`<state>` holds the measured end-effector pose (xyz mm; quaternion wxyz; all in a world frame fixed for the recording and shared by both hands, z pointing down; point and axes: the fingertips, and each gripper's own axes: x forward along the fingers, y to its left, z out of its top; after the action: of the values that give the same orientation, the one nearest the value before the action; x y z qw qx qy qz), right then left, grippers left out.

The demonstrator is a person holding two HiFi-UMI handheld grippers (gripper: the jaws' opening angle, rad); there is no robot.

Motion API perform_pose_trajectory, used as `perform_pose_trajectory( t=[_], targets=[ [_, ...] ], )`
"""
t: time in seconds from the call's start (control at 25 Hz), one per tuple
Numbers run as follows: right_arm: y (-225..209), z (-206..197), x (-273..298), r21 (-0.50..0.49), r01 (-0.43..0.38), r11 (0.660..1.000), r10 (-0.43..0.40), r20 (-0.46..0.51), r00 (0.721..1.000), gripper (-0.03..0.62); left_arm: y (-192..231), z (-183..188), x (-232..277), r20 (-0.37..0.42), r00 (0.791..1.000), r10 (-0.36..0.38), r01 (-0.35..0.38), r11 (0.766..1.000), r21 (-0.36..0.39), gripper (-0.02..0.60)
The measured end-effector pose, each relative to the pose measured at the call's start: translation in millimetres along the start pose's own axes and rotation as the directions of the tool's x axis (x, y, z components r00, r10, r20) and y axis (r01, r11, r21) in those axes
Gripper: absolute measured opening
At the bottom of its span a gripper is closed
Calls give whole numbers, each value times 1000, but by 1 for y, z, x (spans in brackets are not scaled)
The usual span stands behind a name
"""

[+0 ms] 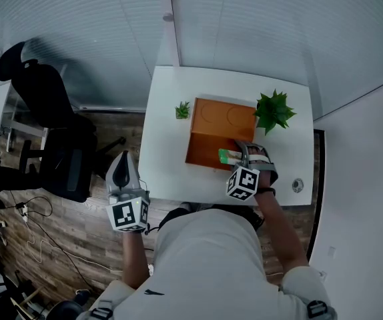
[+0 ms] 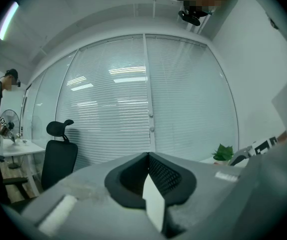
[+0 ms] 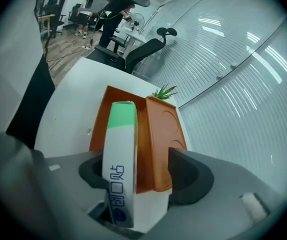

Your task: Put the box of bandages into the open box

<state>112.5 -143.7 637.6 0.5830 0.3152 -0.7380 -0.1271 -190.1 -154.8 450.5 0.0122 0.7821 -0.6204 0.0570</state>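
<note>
Slim white cardboard box of bandages (image 3: 119, 159) with one green end and dark blue print on its narrow face. It stands on edge between the jaws of the right gripper (image 3: 143, 171), leaning against the left pad; a clear gap separates it from the right pad, so the jaws stand spread and do not pinch it. Its long axis runs along the jaws, green end foremost. In the head view that end points toward the table's left edge and reaches over the near right corner of the open orange box (image 1: 205, 149), which sits mid-table on the white table (image 1: 165, 132). The left gripper (image 2: 147, 171), pads pressed together on nothing, is held off the table's left edge.
</note>
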Motion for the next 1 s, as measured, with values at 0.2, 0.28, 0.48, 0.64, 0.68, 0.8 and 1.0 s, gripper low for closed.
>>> perform_pose_trajectory(
  t=[0.2,0.28,0.48,0.64,0.68,0.8,1.0],
  targets=[
    [6,-3,-2,17,-59,998,60,-18,998,302,-3,0,0,5,1000,-15,15,1000,8,6],
    [3,-3,-2,21,-51,999,51,-20,999,301,-4,0,-1,5,1000,-16,15,1000,9,6],
    [-1,-5,-4,29,-33,999,33,-22,999,301,-4,0,-3,7,1000,-15,15,1000,10,6],
    [-7,-4,-9,85,-21,996,22,-4,1000,299,-5,2,-2,9,1000,-19,19,1000,12,6],
    [-9,-3,-12,121,-22,992,20,12,1000,299,-5,2,-3,9,1000,-20,20,1000,14,6],
    [-21,3,-26,281,-21,960,-5,92,996,299,-5,2,-4,9,1000,-22,22,1000,17,6],
    [-58,11,-71,612,-7,791,-186,252,950,293,-4,1,-7,7,1000,-27,27,999,20,6]
  ],
)
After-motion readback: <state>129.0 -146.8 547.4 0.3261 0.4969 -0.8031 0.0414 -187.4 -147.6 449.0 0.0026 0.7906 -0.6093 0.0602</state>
